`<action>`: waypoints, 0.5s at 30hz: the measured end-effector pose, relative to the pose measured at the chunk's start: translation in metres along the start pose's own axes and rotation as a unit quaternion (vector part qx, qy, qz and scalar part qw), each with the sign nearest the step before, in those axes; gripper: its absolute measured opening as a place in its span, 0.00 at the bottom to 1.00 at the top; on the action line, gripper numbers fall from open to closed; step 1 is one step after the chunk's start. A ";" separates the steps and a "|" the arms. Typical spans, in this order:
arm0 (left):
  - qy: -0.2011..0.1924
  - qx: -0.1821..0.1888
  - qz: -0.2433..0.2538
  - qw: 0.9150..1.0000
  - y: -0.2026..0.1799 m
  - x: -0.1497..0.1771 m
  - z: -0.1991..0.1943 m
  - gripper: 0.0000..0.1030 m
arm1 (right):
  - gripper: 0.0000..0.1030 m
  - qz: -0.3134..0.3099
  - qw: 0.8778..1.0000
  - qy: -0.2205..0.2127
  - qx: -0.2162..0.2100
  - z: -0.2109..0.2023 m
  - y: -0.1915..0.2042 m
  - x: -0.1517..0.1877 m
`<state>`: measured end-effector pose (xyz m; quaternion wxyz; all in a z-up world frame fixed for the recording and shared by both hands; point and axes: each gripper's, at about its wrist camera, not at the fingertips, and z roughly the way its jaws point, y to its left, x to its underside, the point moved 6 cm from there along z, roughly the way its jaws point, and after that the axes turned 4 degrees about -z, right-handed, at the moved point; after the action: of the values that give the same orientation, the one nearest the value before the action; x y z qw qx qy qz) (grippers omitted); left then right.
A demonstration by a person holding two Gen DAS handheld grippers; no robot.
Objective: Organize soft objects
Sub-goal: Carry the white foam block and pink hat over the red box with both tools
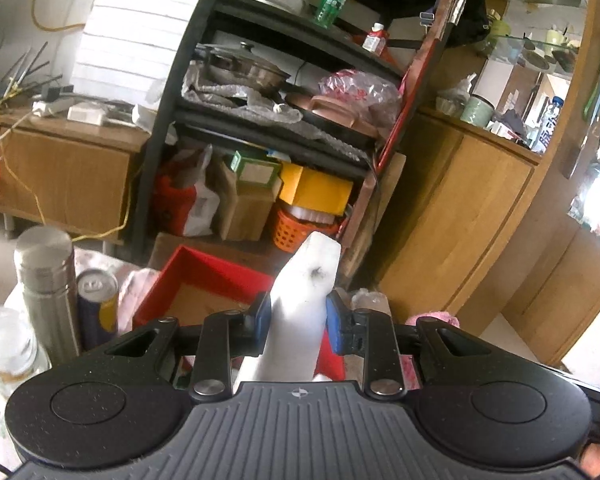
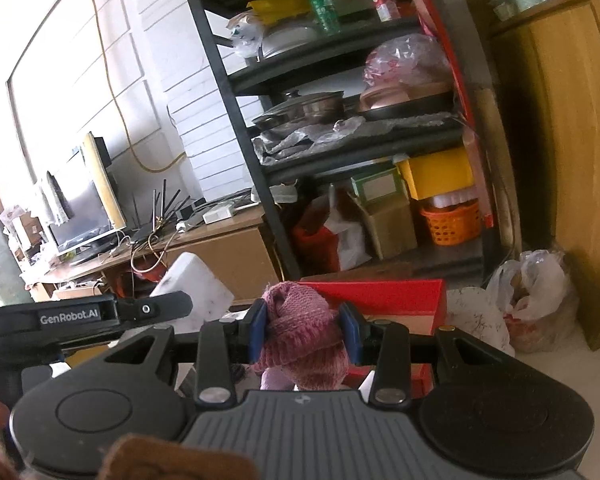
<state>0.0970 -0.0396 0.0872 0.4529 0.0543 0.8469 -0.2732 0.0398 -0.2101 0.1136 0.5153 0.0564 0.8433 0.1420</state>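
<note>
My left gripper [image 1: 298,318] is shut on a white foam block [image 1: 300,300], which stands up between the blue pads and carries a dark smudge. The block [image 2: 192,288] shows again in the right wrist view, held aloft at the left by the left gripper's black body [image 2: 84,314]. My right gripper [image 2: 304,332] is shut on a pink knitted hat [image 2: 300,332], bunched between its pads. A red open box [image 1: 204,288] with a brown cardboard floor lies just ahead of both grippers; its red wall [image 2: 380,294] rises behind the hat.
A steel flask [image 1: 46,292], a drink can [image 1: 98,304] and a clear jar [image 1: 8,348] stand at the left. A cluttered black shelf rack [image 1: 260,120] with an orange basket [image 1: 296,228] fills the back. A wooden cabinet [image 1: 460,216] is at the right, plastic bags [image 2: 532,296] at its foot.
</note>
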 end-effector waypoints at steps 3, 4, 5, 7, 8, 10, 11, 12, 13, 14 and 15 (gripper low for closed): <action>0.001 -0.002 0.011 1.000 -0.004 -0.002 0.009 0.28 | 0.11 -0.003 1.000 -0.005 0.001 0.005 -0.002 -0.005; 0.002 -0.002 0.015 1.000 -0.006 -0.003 0.013 0.28 | 0.11 -0.003 1.000 -0.006 0.002 0.006 -0.002 -0.006; 0.002 -0.003 0.020 1.000 -0.007 -0.003 0.016 0.28 | 0.11 -0.003 1.000 -0.008 0.004 0.009 -0.003 -0.008; -0.001 -0.004 0.028 1.000 -0.010 -0.006 0.022 0.28 | 0.11 -0.003 1.000 -0.009 0.007 0.013 -0.006 -0.011; -0.001 -0.004 0.029 1.000 -0.011 -0.007 0.026 0.28 | 0.11 -0.002 1.000 -0.010 0.009 0.015 -0.007 -0.012; -0.003 -0.005 0.034 0.999 -0.012 -0.011 0.033 0.28 | 0.11 -0.001 1.000 -0.010 0.013 0.021 -0.010 -0.015; -0.006 -0.008 0.037 0.999 -0.013 -0.013 0.036 0.28 | 0.11 0.000 1.000 -0.010 0.015 0.024 -0.012 -0.017; -0.009 -0.009 0.039 0.999 -0.013 -0.015 0.039 0.28 | 0.11 0.001 1.000 -0.010 0.017 0.027 -0.013 -0.018; -0.009 -0.010 0.040 0.999 -0.013 -0.017 0.042 0.28 | 0.11 -0.001 1.000 -0.010 0.019 0.031 -0.014 -0.020; -0.009 -0.010 0.039 0.999 -0.013 -0.018 0.045 0.28 | 0.11 -0.002 1.000 -0.009 0.020 0.034 -0.015 -0.020; -0.009 -0.010 0.038 0.999 -0.012 -0.019 0.048 0.28 | 0.11 -0.005 1.000 -0.009 0.022 0.037 -0.016 -0.021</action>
<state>0.1389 -0.0715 0.0864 0.4713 0.0795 0.8428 -0.2474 0.0835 -0.2235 0.1108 0.5221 0.0651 0.8418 0.1207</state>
